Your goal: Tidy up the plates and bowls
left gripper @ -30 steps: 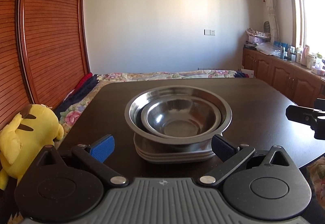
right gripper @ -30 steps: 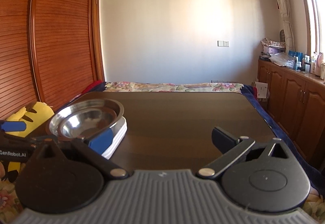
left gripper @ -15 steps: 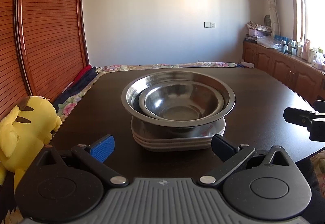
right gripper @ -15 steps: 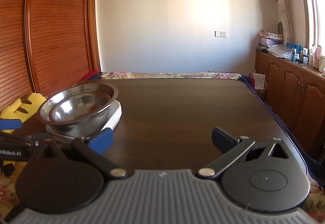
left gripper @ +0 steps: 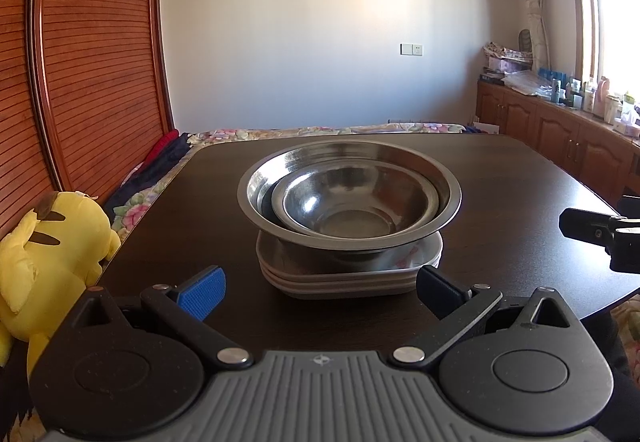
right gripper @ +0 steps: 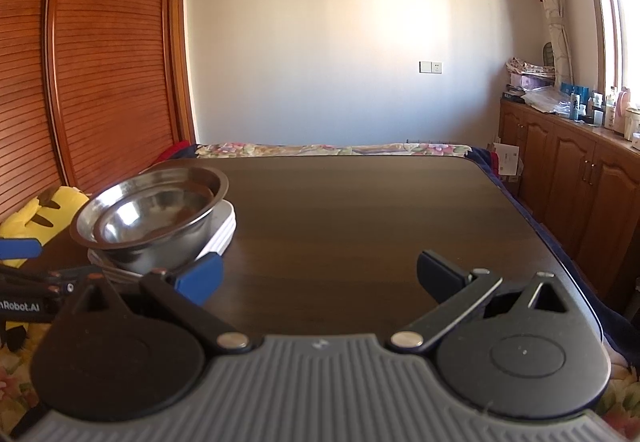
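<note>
Left wrist: left gripper (left gripper: 320, 292) is spread wide, gripping nothing, low at the near table (left gripper: 520, 201) edge. Dead ahead at 12 o'clock sits the stack: small steel bowl (left gripper: 352, 201) nested in the large steel bowl (left gripper: 348, 197), both on a pile of white plates (left gripper: 344, 278). The pile sits just beyond the fingertips, apart from them. Yellow plush toy (left gripper: 52, 242) at 9 o'clock, off the table edge. Right gripper's finger pokes in at 3 o'clock.

Judgement: stacking looks done, or the whole stack is about to be lifted or shifted. If so, next move needs both claws low, one at each side of the bottom plate rim; steel on glazed plates may slide if tilted.

Right wrist: right gripper (right gripper: 320, 278) is also splayed, empty, over bare table. Stack at 10 o'clock; the blue pad overlaps the plates, contact unclear.

Hard to tell: plate count (roughly three rims), plate pattern under the bowls, whether other dishes lie outside the frame. Table's near edge is hidden by both gripper bodies.
</note>
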Tool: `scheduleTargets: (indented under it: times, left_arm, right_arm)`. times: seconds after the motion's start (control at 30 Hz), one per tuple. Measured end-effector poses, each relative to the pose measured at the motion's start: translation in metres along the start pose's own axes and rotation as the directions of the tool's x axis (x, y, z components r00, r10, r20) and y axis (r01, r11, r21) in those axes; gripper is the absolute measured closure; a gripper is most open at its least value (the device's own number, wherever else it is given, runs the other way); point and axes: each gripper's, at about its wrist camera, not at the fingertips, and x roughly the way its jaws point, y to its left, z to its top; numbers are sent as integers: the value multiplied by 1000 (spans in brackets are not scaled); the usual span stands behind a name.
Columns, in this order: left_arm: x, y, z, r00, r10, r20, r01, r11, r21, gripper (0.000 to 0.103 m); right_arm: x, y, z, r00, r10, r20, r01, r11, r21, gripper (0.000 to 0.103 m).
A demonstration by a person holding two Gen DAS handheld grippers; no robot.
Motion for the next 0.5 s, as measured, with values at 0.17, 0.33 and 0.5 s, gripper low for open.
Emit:
scheduleTargets:
  times: [0.17,0.33,0.5]
  left_arm:
    - [-1,0,1,1000,0,5,0,1000,-1,0]
    - [-1,0,2,1000,-2,6,2,1000,1,0]
    - [-1,0,2,1000,-3,5,3,1000,1,0]
  right_arm:
    - [0,0,0,1000,-4,1,4,1000,3,0]
    - [-1,-1,1,1000,-5,5,5,1000,4,0]
    - [-1,-2,1,1000,-5,6,5,1000,7,0]
